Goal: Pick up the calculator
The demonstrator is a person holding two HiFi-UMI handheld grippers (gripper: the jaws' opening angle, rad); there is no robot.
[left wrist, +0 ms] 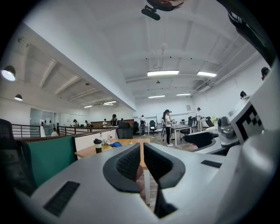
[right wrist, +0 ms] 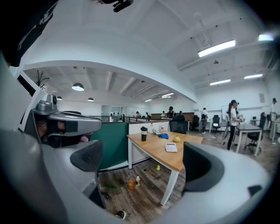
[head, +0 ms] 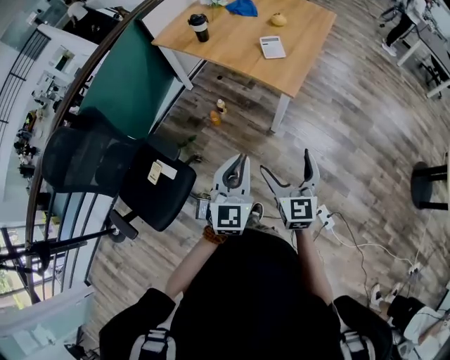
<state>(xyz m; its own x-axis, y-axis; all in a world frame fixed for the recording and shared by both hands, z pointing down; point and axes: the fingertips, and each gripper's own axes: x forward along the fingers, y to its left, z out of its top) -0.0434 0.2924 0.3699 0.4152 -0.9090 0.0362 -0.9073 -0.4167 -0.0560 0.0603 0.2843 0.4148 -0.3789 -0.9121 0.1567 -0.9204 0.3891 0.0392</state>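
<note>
The calculator point(head: 272, 46) is a white, flat slab lying on the wooden table point(head: 232, 46) far ahead of me. In the right gripper view the calculator point(right wrist: 171, 147) shows small on the table point(right wrist: 151, 146), framed between the jaws. My left gripper point(head: 238, 163) is held in front of my body, well short of the table, and is shut with nothing in it. Its pads point(left wrist: 131, 159) meet in the left gripper view, where the left gripper point(left wrist: 142, 151) points level at the table. My right gripper point(head: 285, 163) is beside it, open wide and empty; the right gripper point(right wrist: 144, 159) has only air between its jaws.
A black cup point(head: 200, 27), a blue cloth point(head: 242, 7) and a yellow object point(head: 278, 20) share the table. Small bottles point(head: 219, 112) stand on the wooden floor by a table leg. A black office chair point(head: 119, 169) is at my left, a green partition point(head: 133, 77) beyond it. Cables point(head: 351, 242) trail at my right.
</note>
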